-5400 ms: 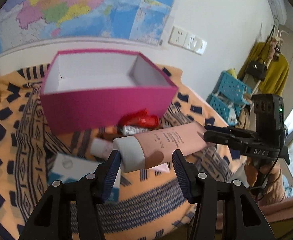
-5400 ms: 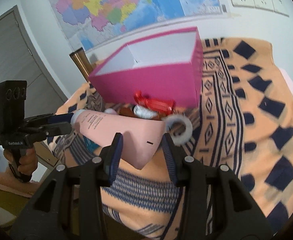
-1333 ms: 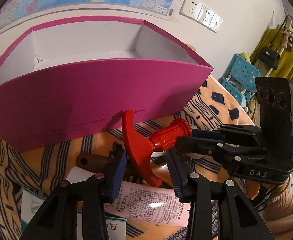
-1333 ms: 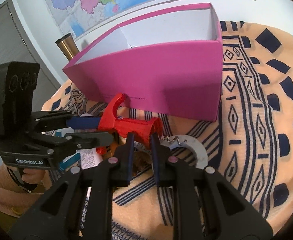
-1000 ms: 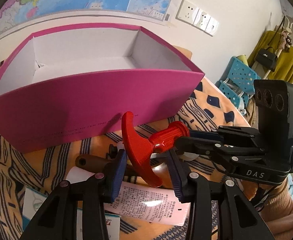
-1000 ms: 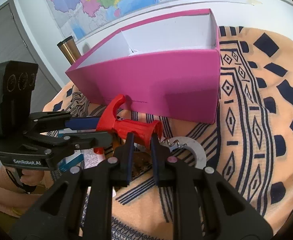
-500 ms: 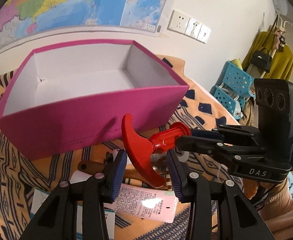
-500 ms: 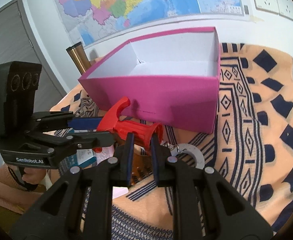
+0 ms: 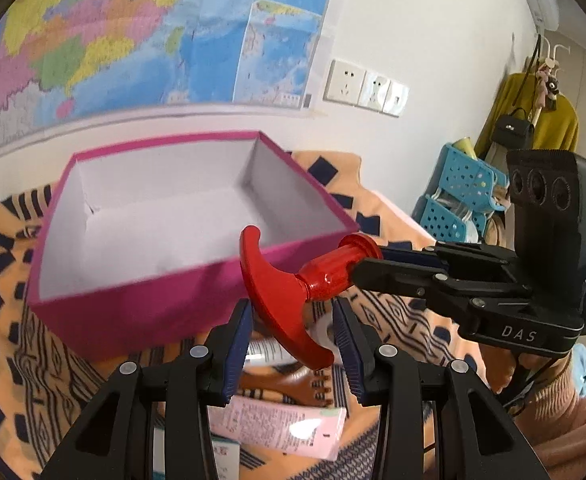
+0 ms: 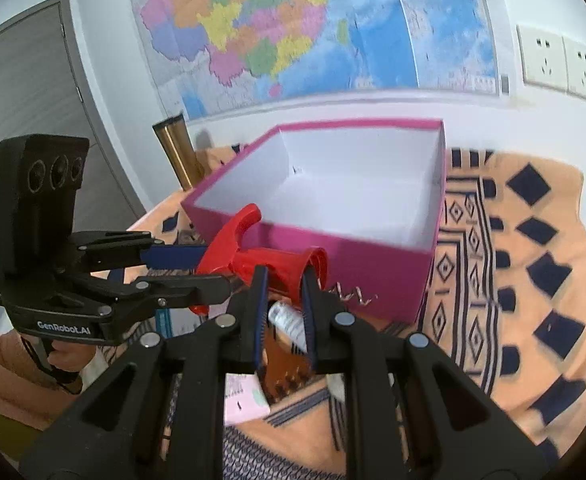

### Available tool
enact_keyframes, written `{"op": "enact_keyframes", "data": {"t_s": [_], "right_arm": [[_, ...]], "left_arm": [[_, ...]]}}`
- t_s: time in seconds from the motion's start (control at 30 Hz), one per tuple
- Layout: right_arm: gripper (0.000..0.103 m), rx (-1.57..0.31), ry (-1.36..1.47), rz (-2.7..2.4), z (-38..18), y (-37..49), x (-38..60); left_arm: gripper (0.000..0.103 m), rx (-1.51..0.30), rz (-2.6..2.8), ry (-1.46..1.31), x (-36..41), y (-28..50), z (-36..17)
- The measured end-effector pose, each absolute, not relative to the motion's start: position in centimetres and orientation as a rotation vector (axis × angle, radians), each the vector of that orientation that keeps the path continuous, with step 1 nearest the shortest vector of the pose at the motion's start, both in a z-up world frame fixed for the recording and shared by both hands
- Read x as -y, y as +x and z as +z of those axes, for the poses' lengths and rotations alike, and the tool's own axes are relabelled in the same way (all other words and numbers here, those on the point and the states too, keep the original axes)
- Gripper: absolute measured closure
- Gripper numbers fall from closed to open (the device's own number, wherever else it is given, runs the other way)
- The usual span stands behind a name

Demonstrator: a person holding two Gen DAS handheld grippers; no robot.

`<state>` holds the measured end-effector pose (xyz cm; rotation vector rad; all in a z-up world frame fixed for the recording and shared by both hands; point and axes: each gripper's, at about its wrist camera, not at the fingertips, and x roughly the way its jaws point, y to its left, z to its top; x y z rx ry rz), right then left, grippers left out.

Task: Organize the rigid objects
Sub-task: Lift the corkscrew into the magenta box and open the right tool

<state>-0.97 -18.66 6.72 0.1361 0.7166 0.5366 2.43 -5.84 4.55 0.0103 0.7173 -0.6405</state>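
Together, a red T-handled corkscrew point(image 9: 293, 284) is held in the air by both grippers, just in front of the near wall of an open pink box point(image 9: 141, 312) and about level with its rim. The curved handle is clamped between the blue pads of the left gripper point(image 9: 293, 344). The ribbed barrel is gripped by the right gripper point(image 10: 284, 300), whose jaws stand almost together on it.

From the left wrist view the handle is seen edge-on between the pads, and the right gripper is shown from the side, reaching in from the right with its jaws closed on the flared end of the barrel. A pink tube point(image 9: 281, 428) lying on the patterned cloth point(image 9: 1, 344) below is shown here in full, with a brown object on the cloth just behind it. Blue baskets point(image 9: 461, 196), a yellow garment point(image 9: 549, 124) on a stand, and a hand point(image 9: 541, 368) on the right gripper's grip are also given only by this view.

From the right wrist view the barrel's open mouth is shown, and a metal spiral point(image 10: 349, 294) is seen lying on the cloth against the box's near wall. A brass-coloured cylinder point(image 10: 177, 152) behind the box, a grey door point(image 10: 33, 96), and a hand point(image 10: 67, 360) under the left gripper appear only here. The box's white inside is seen bare in both views, and a map point(image 10: 293, 24) is seen on the wall behind.
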Motion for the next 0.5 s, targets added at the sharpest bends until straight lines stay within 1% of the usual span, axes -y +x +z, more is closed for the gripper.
{"op": "enact_keyframes", "data": {"t_s": [0.2, 0.5], "right_arm": [[0.085, -0.663, 0.11, 0.54, 8.7, 0.8, 18.5], [0.085, -0.654, 0.123, 0.538, 9.1, 3.8, 18.8]], "left_arm": [[0.062, -0.692, -0.61, 0.034, 6.3, 4.1, 5.7], [0.062, -0.69, -0.588, 0.027, 6.3, 7.4, 6.3]]}}
